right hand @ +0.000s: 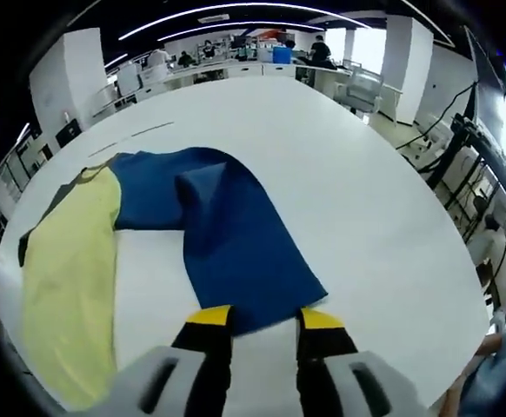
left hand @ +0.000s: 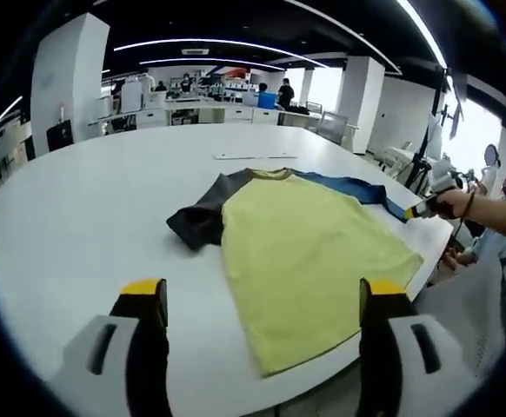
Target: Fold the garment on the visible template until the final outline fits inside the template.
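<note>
Lying ahead of right gripper, garment

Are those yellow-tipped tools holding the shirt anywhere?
The right tool seems to pinch the blue sleeve's cuff of the yellow shirt; the left tool holds nothing.

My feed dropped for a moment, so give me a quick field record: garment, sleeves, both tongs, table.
garment: yellow-bodied shirt spread flat on the white table
left-view sleeve: dark grey sleeve, bunched beside the body
right-view sleeve: blue sleeve, stretched out toward the right tongs
left tongs: left tongs open, above the table, holding nothing
right tongs: right tongs at the blue cuff edge; grip cannot be told
</note>
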The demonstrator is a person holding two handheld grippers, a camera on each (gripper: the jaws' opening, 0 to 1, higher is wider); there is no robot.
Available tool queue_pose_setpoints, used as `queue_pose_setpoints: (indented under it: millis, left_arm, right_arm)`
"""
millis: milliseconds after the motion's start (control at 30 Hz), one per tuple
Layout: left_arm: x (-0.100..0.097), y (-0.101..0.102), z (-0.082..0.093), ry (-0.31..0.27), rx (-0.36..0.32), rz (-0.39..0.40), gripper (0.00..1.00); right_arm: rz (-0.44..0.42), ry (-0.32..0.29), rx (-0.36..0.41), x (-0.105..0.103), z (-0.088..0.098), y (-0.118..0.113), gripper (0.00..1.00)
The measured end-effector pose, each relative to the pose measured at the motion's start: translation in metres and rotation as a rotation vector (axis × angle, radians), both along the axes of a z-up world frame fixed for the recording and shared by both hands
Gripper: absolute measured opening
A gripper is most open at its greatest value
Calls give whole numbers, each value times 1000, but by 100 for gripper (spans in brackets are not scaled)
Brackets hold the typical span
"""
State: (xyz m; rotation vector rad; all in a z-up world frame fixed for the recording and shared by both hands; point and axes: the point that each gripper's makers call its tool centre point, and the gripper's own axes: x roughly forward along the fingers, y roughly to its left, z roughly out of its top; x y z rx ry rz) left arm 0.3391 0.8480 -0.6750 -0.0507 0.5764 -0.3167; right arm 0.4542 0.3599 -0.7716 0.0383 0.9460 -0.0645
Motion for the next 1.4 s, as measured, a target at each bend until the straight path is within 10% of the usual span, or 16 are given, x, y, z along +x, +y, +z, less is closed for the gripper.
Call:
queue_pose_setpoints:
  millis: [333,767,1400]
  left_arm:
    - [-3,-1,-2,14,15,-19,81]
    - [-2,-3,0,16,21,-29,79]
    - [-3,-9,4,4,34,-59,89]
  right_arm:
    - [-51,-18,81,2,-1,2,1]
    - [-84,-39,174,2,0,-17,0]
    - [147,-14,-5,21,46,-65,0]
